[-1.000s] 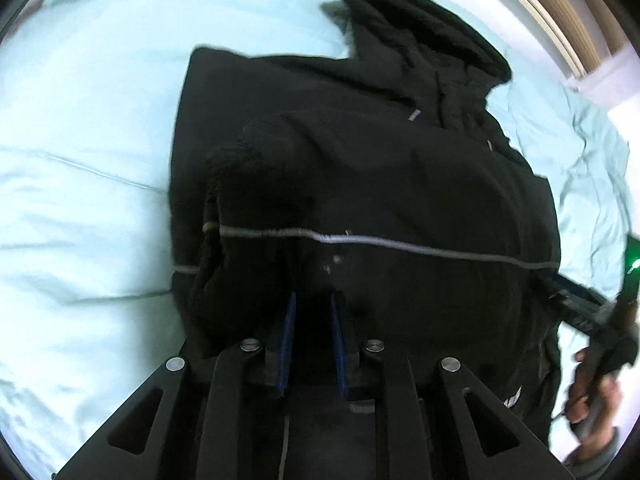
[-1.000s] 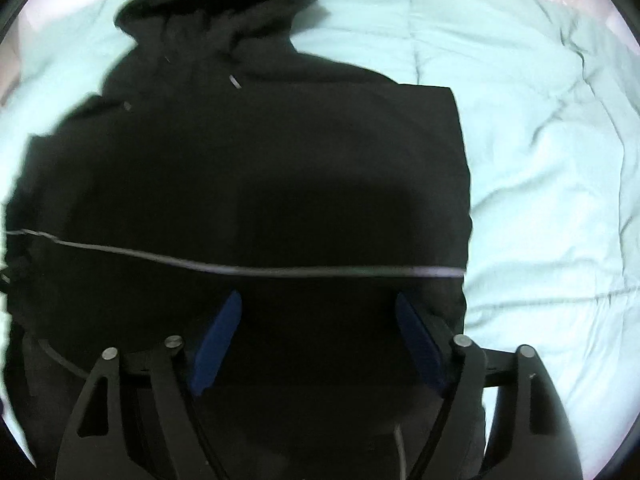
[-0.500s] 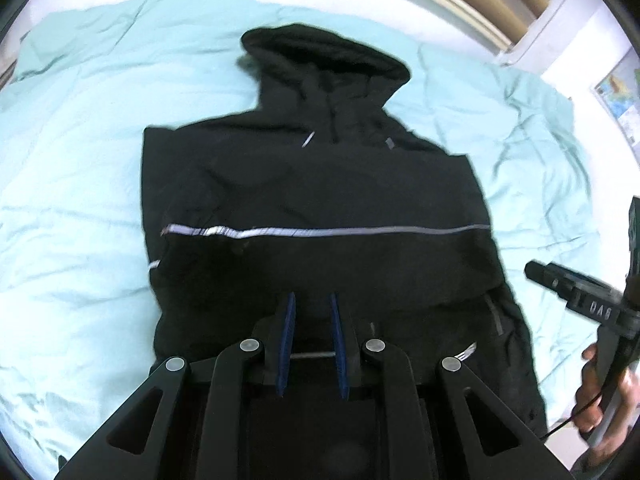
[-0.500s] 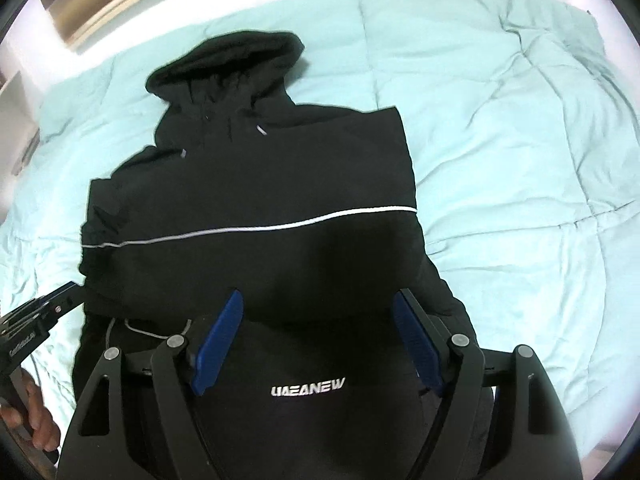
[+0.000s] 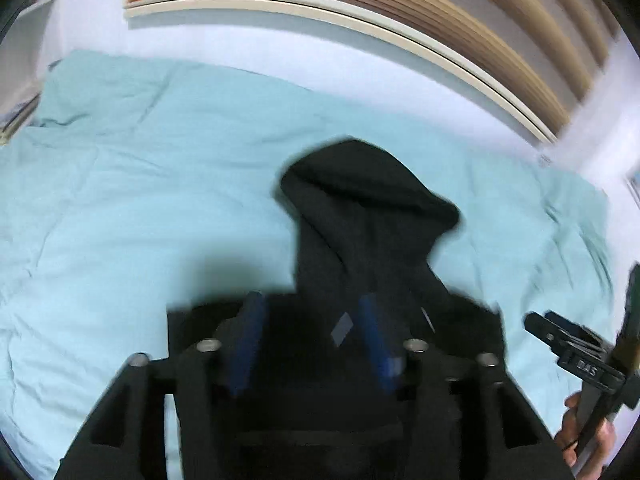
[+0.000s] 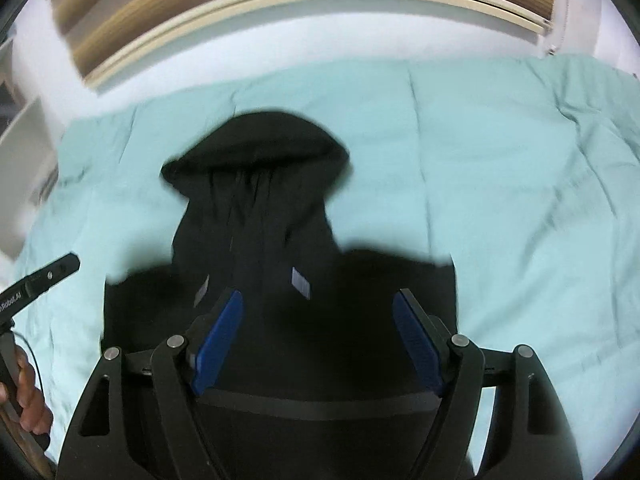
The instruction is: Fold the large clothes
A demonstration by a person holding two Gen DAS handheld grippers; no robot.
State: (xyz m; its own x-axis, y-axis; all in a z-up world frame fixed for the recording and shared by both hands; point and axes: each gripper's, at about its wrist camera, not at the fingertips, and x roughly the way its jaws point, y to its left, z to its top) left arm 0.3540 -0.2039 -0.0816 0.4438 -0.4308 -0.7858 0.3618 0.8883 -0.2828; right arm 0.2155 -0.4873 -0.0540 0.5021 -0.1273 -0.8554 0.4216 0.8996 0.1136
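On the pale green quilt point(image 5: 152, 184) that covers the bed lies the black hooded jacket point(image 6: 280, 312), spread flat, its hood point(image 6: 256, 148) toward the far wall and its body running back toward the cameras, so the long axis goes from near to far. Two small grey tabs sit just below the neck. The left gripper point(image 5: 312, 340) hangs above the jacket's shoulders and its blue pads have just been spreading; they stand apart now with nothing pinched between them, only cloth lying underneath. The right gripper point(image 6: 318, 336) shows its jaws wide apart too, empty, over the chest. Each camera catches the other tool at its edge, gripped by a hand point(image 5: 588, 436). Behind the bed, a white wall and wooden slats point(image 6: 248, 12) curve across the top. Nothing lies on the jacket. Both views are blurred.
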